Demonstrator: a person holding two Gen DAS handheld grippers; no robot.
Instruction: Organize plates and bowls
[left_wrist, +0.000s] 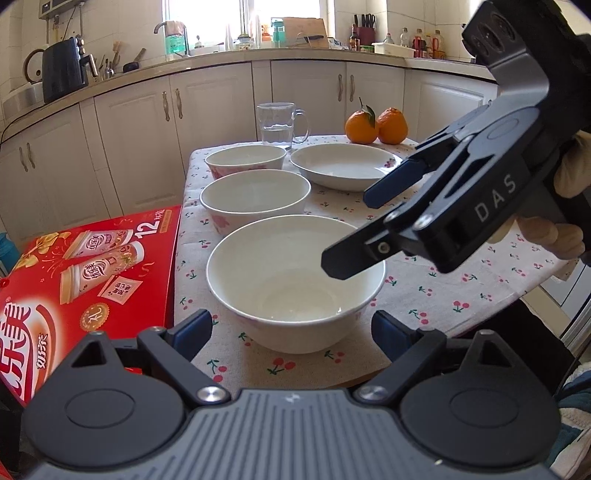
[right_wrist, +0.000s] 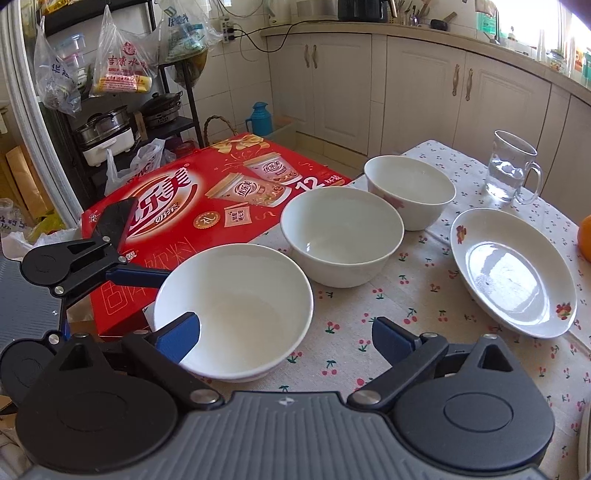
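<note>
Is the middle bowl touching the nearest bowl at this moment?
Apart. In the right wrist view, a strip of cherry-print tablecloth shows between the nearest bowl and the middle bowl; the left wrist view shows the same gap.

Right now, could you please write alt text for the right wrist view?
The open right gripper straddles the rim of the nearest white bowl, first of three bowls in a row on a cherry-print tablecloth. A shallow plate, a glass mug and a red carton surround them.
</note>
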